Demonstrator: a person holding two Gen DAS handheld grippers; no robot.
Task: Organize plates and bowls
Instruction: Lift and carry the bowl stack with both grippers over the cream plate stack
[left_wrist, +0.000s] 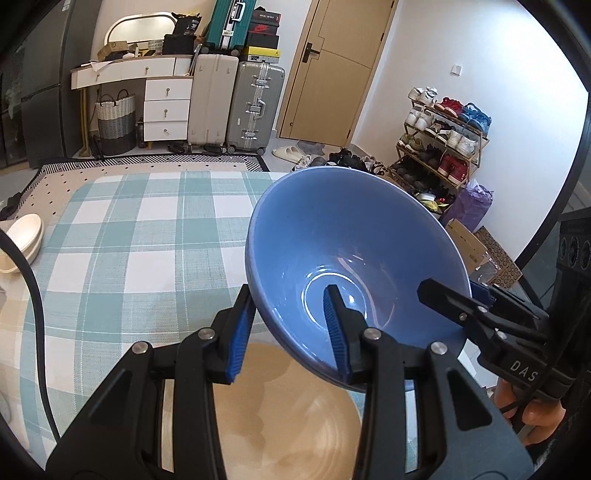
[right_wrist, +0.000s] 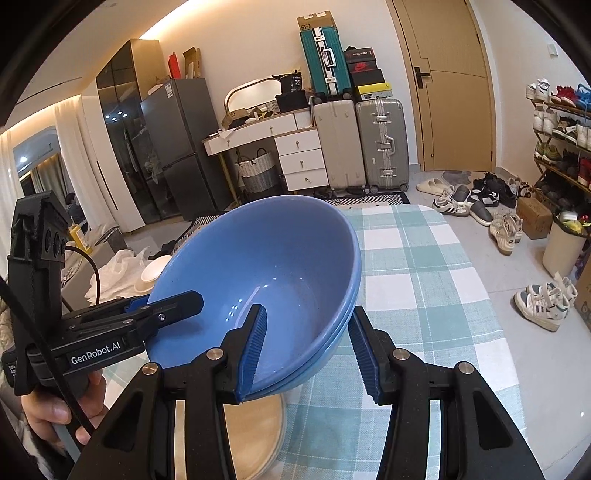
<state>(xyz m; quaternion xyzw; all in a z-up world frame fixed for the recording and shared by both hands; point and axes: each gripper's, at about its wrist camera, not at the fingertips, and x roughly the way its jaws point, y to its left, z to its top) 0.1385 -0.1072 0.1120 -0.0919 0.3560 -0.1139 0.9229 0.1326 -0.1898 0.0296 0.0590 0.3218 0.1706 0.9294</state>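
Observation:
A stack of two nested blue bowls is held tilted in the air above a beige plate on the checked tablecloth. My left gripper straddles the bowls' near rim, one finger inside and one outside, with a gap on the outer side. My right gripper straddles the opposite rim the same way, its outer finger standing off the wall. Each gripper also shows in the other's view, the right one and the left one. The bowls and the plate show in the right wrist view.
White bowls are stacked at the table's left edge. The green and white checked tablecloth covers the table. Beyond are suitcases, a white drawer unit, a shoe rack and shoes on the floor.

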